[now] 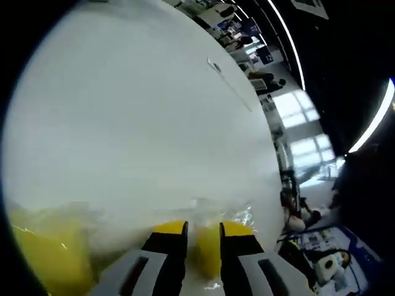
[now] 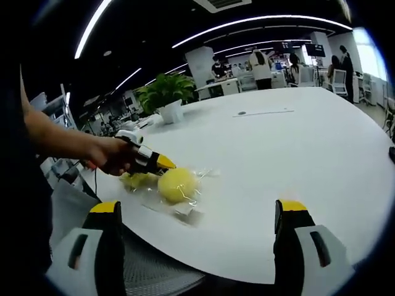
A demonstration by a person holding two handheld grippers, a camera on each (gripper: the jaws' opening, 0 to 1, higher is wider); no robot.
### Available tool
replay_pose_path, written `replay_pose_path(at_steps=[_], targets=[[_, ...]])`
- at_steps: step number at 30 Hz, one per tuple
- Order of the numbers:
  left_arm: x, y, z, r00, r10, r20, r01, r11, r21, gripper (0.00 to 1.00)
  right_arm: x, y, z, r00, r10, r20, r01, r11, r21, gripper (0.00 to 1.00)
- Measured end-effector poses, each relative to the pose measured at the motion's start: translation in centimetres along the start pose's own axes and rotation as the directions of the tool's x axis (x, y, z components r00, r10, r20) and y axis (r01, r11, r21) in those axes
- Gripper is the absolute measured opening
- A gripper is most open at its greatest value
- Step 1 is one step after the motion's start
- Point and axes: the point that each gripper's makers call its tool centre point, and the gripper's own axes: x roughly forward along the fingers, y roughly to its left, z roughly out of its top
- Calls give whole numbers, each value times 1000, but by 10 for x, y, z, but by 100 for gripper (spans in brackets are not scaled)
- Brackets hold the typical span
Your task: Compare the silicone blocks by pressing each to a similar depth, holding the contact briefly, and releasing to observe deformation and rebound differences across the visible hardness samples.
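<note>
Where left gripper (image 1: 203,237) pinches yellow block (image 1: 208,250), right gripper (image 2: 200,216) (jaws apart) idles.

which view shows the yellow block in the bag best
The right gripper view: the yellow block sits whole in its clear bag, with the left gripper at it. The left gripper view catches a blurred slice between its jaws.

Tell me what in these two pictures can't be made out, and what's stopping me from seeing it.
- Left gripper view: whether the left gripper actually squeezes the yellow block; its jaws cover the block's sides.
- Left gripper view: the second yellow block is blurred and cut off by the edge.
- Right gripper view: the yellow-green piece sits behind the left gripper's tip, under crinkled clear plastic wrap.
</note>
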Motion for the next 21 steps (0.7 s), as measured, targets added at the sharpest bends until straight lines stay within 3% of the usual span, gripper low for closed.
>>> replay_pose_path(at_steps=[4, 11, 14, 16, 21], targets=[[0, -6, 4, 1000, -16, 18, 15, 996, 83, 3, 0, -2, -2, 1000, -4, -2, 4, 1000, 9, 96], [1, -7, 4, 1000, -16, 19, 13, 990, 138, 0, 1, -4, -3, 1000, -6, 0, 6, 1000, 24, 96], [-1, -9, 3, 1000, -20, 22, 17, 992, 123, 0, 1, -3, -3, 1000, -4, -3, 4, 1000, 20, 96], [-3, -14, 4, 999, -41, 34, 37, 994, 101, 0, 1, -2, -1, 1000, -4, 5, 4, 1000, 21, 96], [-9, -27, 7, 996, -63, 64, 54, 989, 137, 0, 1, -3, -6, 1000, 2, -12, -1, 1000, 29, 96]])
